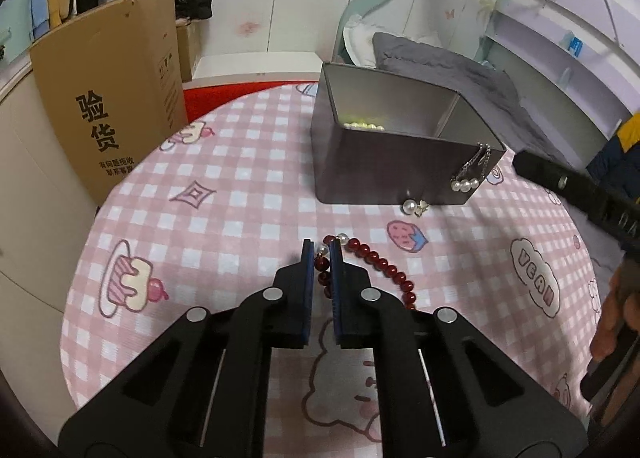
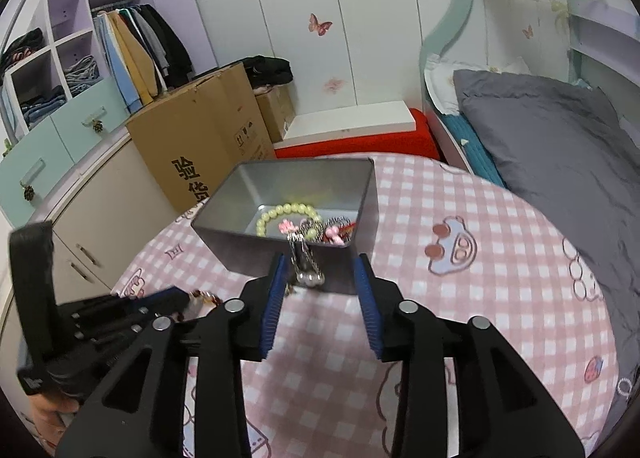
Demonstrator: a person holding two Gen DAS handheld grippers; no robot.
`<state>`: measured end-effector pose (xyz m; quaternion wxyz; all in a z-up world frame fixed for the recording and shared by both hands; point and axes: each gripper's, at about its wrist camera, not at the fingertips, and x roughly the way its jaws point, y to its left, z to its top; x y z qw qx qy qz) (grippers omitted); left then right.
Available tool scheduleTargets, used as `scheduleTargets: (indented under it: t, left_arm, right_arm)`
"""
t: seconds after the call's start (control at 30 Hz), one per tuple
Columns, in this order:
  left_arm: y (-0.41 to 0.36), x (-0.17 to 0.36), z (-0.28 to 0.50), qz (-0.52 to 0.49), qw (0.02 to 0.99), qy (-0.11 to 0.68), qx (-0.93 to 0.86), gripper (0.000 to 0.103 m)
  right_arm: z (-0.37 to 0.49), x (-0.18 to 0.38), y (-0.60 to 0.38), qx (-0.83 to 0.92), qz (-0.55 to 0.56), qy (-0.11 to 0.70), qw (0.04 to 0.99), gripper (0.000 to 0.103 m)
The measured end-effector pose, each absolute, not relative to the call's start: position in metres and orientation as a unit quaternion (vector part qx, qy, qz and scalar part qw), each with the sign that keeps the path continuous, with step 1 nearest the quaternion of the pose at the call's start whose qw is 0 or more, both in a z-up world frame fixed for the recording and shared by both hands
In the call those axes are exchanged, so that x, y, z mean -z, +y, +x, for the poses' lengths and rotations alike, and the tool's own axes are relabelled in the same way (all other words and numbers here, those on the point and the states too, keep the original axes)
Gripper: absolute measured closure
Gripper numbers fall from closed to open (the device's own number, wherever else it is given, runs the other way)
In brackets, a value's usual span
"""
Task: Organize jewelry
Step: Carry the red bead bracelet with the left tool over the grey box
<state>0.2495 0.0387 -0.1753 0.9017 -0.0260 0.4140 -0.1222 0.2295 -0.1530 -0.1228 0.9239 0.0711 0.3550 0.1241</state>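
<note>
Left tool (image 1: 322,248) clamped on red bracelet (image 1: 384,270); chain (image 2: 305,262) drapes tin rim (image 2: 280,244).

a pink-and-white checked tablecloth with cartoon cakes and bears (image 1: 240,194) covers the round table. the rectangular metal tin (image 1: 384,174) is dull grey. inside it lie a pale yellow-green bead bracelet (image 2: 286,214) and small pink bow clips (image 2: 334,236). a silver chain with white pearls (image 1: 470,170) drapes its rim. the dark red bead strand (image 1: 384,270) carries a few white pearls. the black left gripper (image 1: 322,258) and black right gripper (image 2: 322,278) have blue pads.
</note>
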Motion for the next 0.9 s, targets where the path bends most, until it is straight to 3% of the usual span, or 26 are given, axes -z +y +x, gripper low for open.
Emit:
scheduleTargets:
  t: [0.07,0.53,0.67,0.77,0.9]
  left_arm:
    - [0.039,0.175,0.249,-0.032,0.900,0.415,0.129,0.095]
    - [0.043,0.155,0.242,-0.049,0.906,0.392,0.152,0.095]
    - [0.039,0.154,0.242,-0.046,0.905,0.391,0.161,0.095]
    - [0.037,0.155,0.243,-0.044,0.904,0.393,0.165,0.095]
    - [0.035,0.154,0.245,-0.046,0.903,0.392,0.170,0.095]
  right_arm:
    - [0.230,0.128,-0.151,-0.122,0.072,0.363,0.921,0.064]
    - [0.249,0.154,-0.134,-0.110,0.070,0.394,0.910,0.064]
    - [0.253,0.152,-0.135,-0.111,0.080,0.394,0.909,0.074]
    - [0.255,0.150,-0.136,-0.115,0.087,0.393,0.908,0.093]
    - [0.256,0.146,-0.134,-0.116,0.080,0.389,0.910,0.097]
